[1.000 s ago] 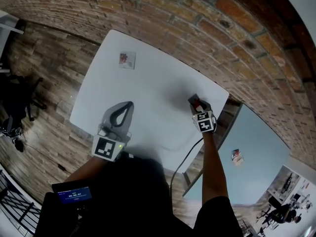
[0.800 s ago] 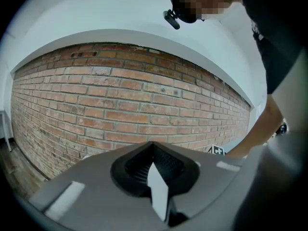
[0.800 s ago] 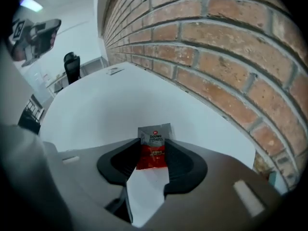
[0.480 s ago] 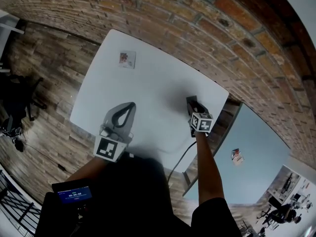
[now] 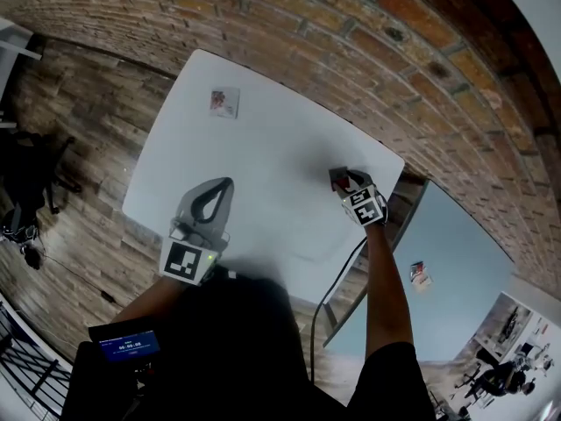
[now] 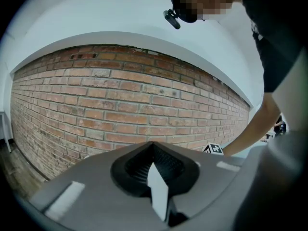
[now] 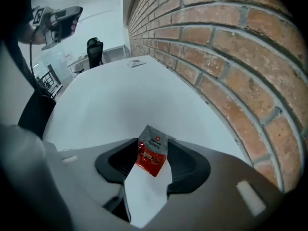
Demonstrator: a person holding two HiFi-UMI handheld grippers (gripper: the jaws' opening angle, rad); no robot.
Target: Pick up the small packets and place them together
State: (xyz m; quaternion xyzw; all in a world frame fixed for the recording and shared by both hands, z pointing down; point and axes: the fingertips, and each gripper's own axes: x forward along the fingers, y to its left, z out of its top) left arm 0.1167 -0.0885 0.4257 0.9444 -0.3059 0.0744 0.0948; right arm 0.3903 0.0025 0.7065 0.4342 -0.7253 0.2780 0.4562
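— Where do we stand with the red-and-grey sachet point(image 7: 153, 153)?
— It lies on the white table point(image 5: 263, 160) near the brick-wall edge, loose between our right gripper's point(image 5: 344, 182) jaws, which have just been opening. We should lift straight off so we don't drag it. Our left gripper point(image 5: 223, 185) is closed and empty.
— Any print?
— "Douwe Egberts", we think. The far packet point(image 5: 224, 103) is unreadable.

Office: white desk point(image 5: 263, 160), swivel chair point(image 7: 95, 51)

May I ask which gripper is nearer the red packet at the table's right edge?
Right. The right gripper, fingers just opened, straddles the red packet; the left gripper hovers well to its left over the table.
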